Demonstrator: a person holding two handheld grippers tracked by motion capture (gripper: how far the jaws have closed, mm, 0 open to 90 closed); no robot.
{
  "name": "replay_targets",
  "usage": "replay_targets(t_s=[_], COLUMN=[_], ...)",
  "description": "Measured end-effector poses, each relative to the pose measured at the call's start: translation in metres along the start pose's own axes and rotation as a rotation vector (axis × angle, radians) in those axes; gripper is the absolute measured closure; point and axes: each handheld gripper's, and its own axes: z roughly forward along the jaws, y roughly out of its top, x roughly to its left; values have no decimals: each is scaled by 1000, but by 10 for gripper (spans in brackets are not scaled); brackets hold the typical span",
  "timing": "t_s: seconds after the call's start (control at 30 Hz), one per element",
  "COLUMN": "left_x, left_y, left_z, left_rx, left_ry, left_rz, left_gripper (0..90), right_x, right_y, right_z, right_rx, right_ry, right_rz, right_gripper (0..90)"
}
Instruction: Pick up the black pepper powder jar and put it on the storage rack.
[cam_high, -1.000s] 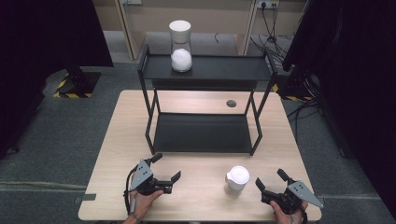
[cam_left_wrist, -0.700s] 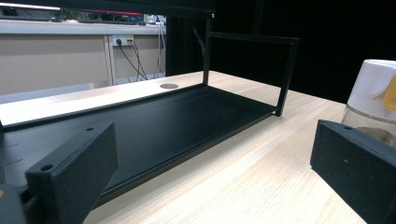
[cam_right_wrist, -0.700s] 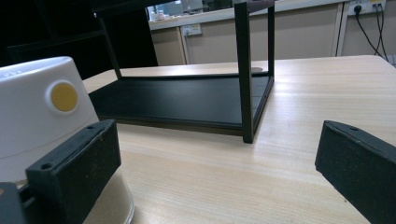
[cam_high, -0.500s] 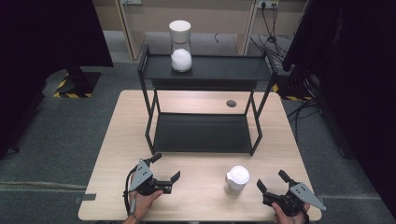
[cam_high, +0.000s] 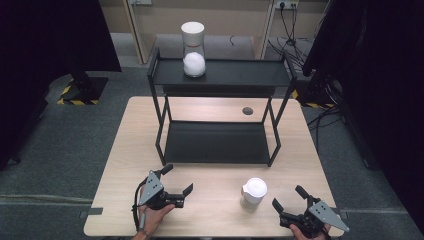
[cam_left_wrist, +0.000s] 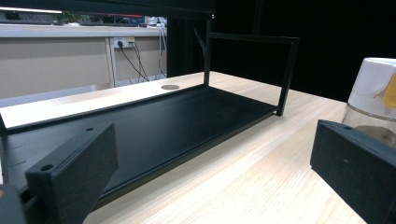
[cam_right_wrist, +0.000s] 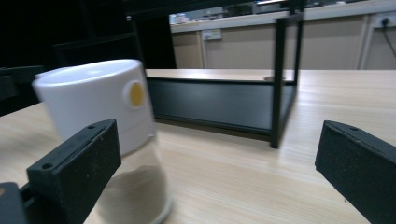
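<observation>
Jar (cam_high: 253, 193) in the high view: stands upright on the table (cam_high: 210, 220) near the front edge, right of centre, white lid on, untouched.
Twin jar (cam_high: 193, 49) in the high view: already on the far top shelf of the black rack (cam_high: 215, 115), left of its middle.
Right gripper (cam_high: 291, 198) in the high view: just right of the near jar, jaws spread wide, holding nothing.
Left gripper (cam_high: 177, 180) in the high view: left of the jar and apart from it, jaws wide, empty.
Left gripper view: the rack's lower shelf (cam_left_wrist: 140, 126) lies bare ahead; the jar shows at the right edge, outside the open jaws.
Right gripper view: the jar (cam_right_wrist: 107, 135) stands close at the left, behind the left jaw, not yet between the two.
Progress, as I judge it: one jar shelved; this one still to be grasped, lifted and placed on the rack.
</observation>
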Motion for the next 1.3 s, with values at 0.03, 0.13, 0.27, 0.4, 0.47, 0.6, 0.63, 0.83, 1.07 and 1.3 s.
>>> replay_targets(t_s=[0.03,0.13,0.27,0.4,0.47,0.6,0.63,0.83,1.07,1.3], left_x=[0,0,0,0,0,0,0,0,-1,-2], left_y=[0,0,0,0,0,-1,-1,-1,-1,-1], left_z=[0,-1,-2,-1,-1,-2,-2,-1,-1,-1], left_rx=[0,-2,-4,0,1,1,1,4,5,8], left_ry=[0,5,10,9,13,14,15,14,14,14], left_rz=[1,3,-1,1,-1,-8,-10,-7,-6,-3], left_gripper=[5,5,5,6,8,8,8,8,8,8], right_x=[1,-1,1,5,6,8,9,14,17,18], right_y=[1,1,3,4,4,5,6,8,12,15], right_z=[1,4,9,11,12,16,18,27,42,54], right_rx=[1,9,22,30,31,39,41,57,80,109], right_ry=[14,75,117,127,133,143,148,167,179,184], right_rz=[-7,-8,-29,-54,-52,-60,-64,-86,-109,-129], right_gripper=[6,6,6,6,6,6,6,6,12,59])
